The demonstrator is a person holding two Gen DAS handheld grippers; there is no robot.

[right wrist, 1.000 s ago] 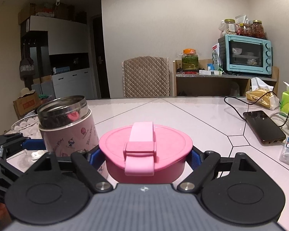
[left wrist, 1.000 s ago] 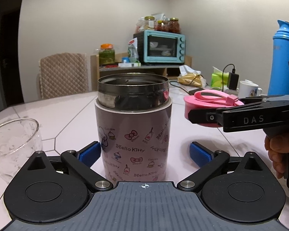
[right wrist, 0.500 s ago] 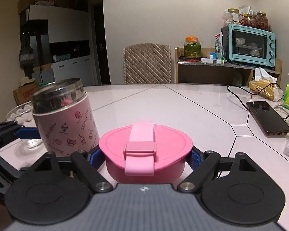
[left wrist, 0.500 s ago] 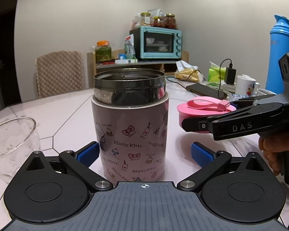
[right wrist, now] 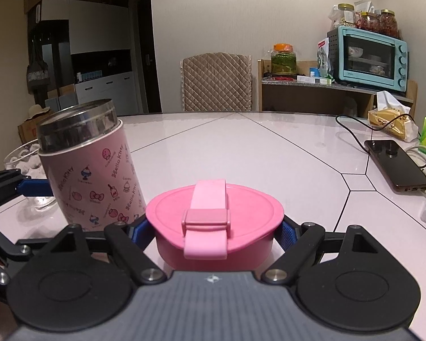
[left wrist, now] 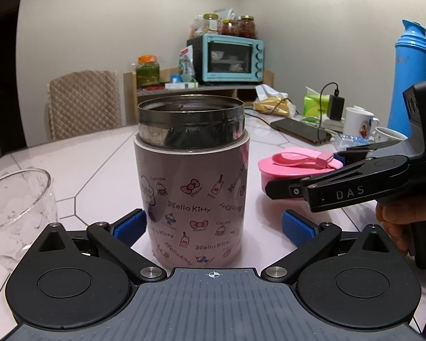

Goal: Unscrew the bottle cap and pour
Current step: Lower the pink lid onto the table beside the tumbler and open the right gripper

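Note:
A pink Hello Kitty bottle [left wrist: 191,199] with an open steel rim stands on the table between the fingers of my left gripper [left wrist: 213,224]. The left jaws are open and wider than the bottle, with a clear gap on the right side. The bottle also shows in the right wrist view [right wrist: 91,167]. My right gripper [right wrist: 214,231] is shut on the pink cap [right wrist: 214,221] with its strap, low over the table, right of the bottle. The cap also shows in the left wrist view [left wrist: 298,164].
A glass bowl [left wrist: 17,210] stands left of the bottle. A phone [right wrist: 396,166], cable, mugs [left wrist: 357,120], tissue box and tall blue thermos [left wrist: 413,85] crowd the table's right side. A chair [right wrist: 215,82] and a shelf with a toaster oven [right wrist: 369,55] stand behind.
My right gripper has lowered the pink cap toward the table, to the right of the bottle. My left gripper stays open around the bottle.

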